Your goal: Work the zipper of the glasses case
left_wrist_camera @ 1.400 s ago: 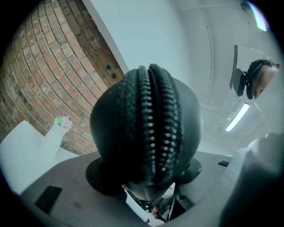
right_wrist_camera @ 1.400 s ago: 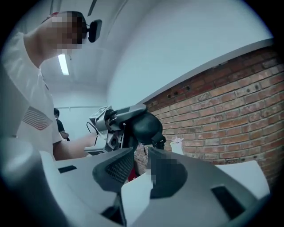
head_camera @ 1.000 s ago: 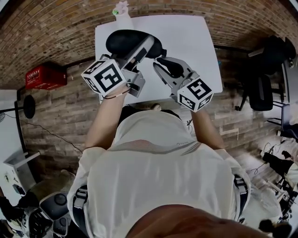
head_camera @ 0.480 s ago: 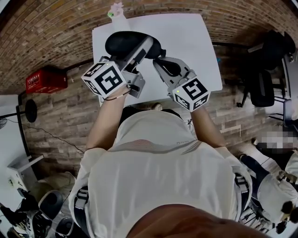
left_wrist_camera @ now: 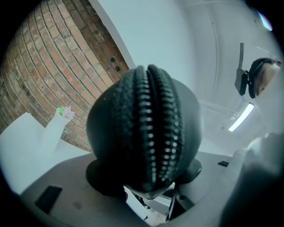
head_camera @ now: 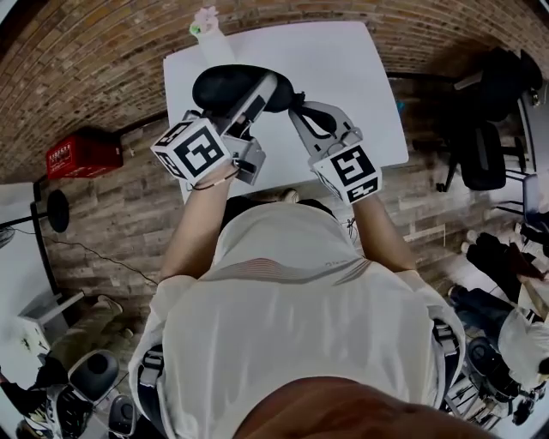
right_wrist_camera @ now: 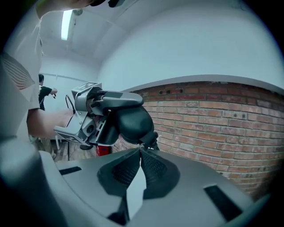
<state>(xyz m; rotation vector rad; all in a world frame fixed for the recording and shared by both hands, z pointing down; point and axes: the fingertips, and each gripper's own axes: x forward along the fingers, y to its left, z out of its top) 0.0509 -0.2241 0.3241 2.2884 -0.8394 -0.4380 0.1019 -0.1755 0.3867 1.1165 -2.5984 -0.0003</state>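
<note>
The black glasses case [head_camera: 219, 86] hangs above the white table [head_camera: 352, 69], clamped in my left gripper [head_camera: 249, 84], which is shut on its body. In the left gripper view the case [left_wrist_camera: 144, 133] fills the middle, its closed zipper teeth [left_wrist_camera: 155, 137] running down the front. My right gripper [head_camera: 294, 101] meets the case's right end. In the right gripper view its jaws [right_wrist_camera: 140, 150] stand pressed together, pinching the small zipper pull [right_wrist_camera: 148, 142] at the end of the case [right_wrist_camera: 133, 124]. The left gripper [right_wrist_camera: 91, 111] shows behind the case.
A small white bottle with a pink and green top [head_camera: 204, 21] stands at the table's far left corner. On the brick-patterned floor lie a red crate [head_camera: 81, 153] at the left and a black office chair [head_camera: 485, 163] at the right. People stand at the lower right.
My right gripper has closed its jaws on the zipper pull and shifted slightly toward the case. The left gripper keeps its hold on the case.
</note>
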